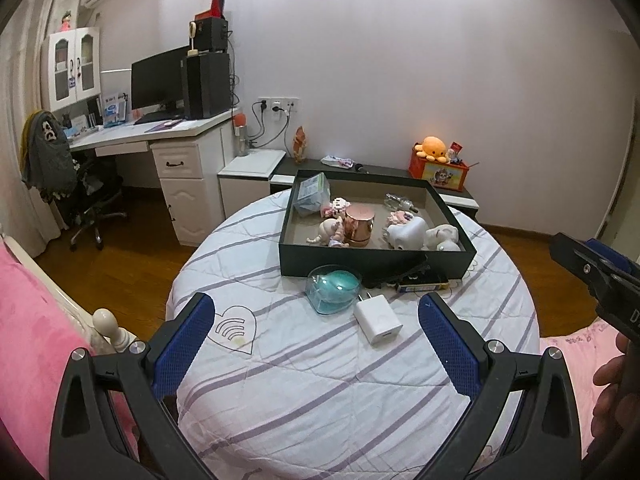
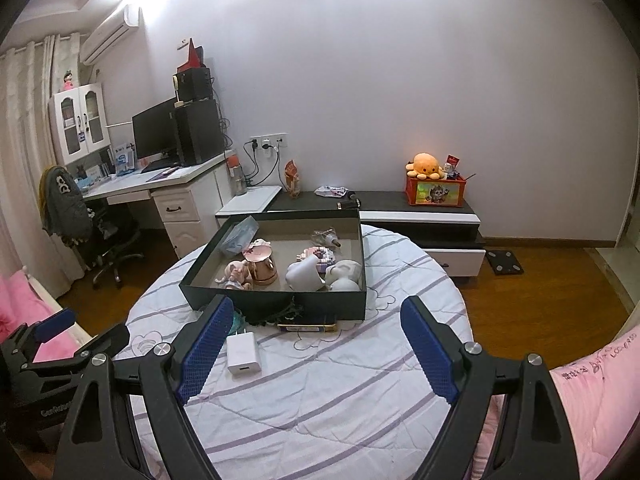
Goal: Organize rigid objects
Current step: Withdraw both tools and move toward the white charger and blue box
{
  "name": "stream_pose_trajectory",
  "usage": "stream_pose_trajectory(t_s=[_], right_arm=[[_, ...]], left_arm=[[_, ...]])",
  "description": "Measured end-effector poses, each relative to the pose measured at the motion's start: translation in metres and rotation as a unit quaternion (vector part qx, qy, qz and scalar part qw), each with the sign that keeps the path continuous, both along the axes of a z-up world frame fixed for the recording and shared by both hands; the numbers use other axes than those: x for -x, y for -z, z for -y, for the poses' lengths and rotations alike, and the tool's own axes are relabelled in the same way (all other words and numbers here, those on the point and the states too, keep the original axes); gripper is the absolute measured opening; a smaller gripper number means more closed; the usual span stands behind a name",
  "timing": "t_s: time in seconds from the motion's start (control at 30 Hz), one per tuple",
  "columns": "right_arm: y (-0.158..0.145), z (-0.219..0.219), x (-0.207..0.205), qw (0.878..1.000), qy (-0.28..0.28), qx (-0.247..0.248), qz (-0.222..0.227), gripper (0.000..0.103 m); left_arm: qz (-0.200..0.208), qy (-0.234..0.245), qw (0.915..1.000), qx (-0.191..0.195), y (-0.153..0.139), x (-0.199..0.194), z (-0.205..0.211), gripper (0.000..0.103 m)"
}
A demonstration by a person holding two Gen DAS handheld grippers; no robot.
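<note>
Blue-padded fingers (image 1: 182, 344) of the left gripper (image 1: 316, 344) fill the lower frame, spread wide and holding nothing; the right gripper (image 2: 316, 350) is likewise wide and empty, and also pokes in at the right edge of the left view. Both hover over a round tabletop (image 1: 320, 392) under a striped quilted cover. Three loose items lie mid-frame, just in front of the box: one white charger block (image 1: 378, 319), one clear teal container (image 1: 333, 289), one flat dark case (image 1: 424, 281) with a black lacy strip draped over it, touching the box wall. One dark shallow box (image 1: 376, 264) sits at the far side of the tabletop, probably the collection point, since it already holds one copper-coloured jar (image 1: 359, 225), one doll figure (image 1: 330, 232), two white ceramic figures (image 1: 422, 235), one clear packet (image 1: 312, 196), one small bottle (image 1: 398, 202), plus a few small pink pieces too tangled to count. Judgement: the charger, centred between the left fingers, looks the likeliest next pick.
</note>
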State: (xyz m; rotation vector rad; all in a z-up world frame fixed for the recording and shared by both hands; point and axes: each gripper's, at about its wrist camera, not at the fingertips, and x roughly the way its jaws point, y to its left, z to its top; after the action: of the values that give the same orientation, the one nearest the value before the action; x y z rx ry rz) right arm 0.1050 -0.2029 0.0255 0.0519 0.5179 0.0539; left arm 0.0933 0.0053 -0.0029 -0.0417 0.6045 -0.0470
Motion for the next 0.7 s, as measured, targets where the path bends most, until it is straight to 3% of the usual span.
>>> stream_pose_trajectory(t_s=[0.23, 0.7], right_arm=[[0.015, 0.008, -0.007, 1.000, 0.009, 0.002, -0.023, 0.087], [0.069, 0.028, -0.056, 0.995, 0.018, -0.003, -0.099, 0.087]], left_arm=[[-0.018, 0.009, 0.9998, -0.002, 0.015, -0.009, 0.014, 0.103], [-0.100, 0.005, 0.9949, 0.010, 0.086, -0.075, 0.053, 0.103]])
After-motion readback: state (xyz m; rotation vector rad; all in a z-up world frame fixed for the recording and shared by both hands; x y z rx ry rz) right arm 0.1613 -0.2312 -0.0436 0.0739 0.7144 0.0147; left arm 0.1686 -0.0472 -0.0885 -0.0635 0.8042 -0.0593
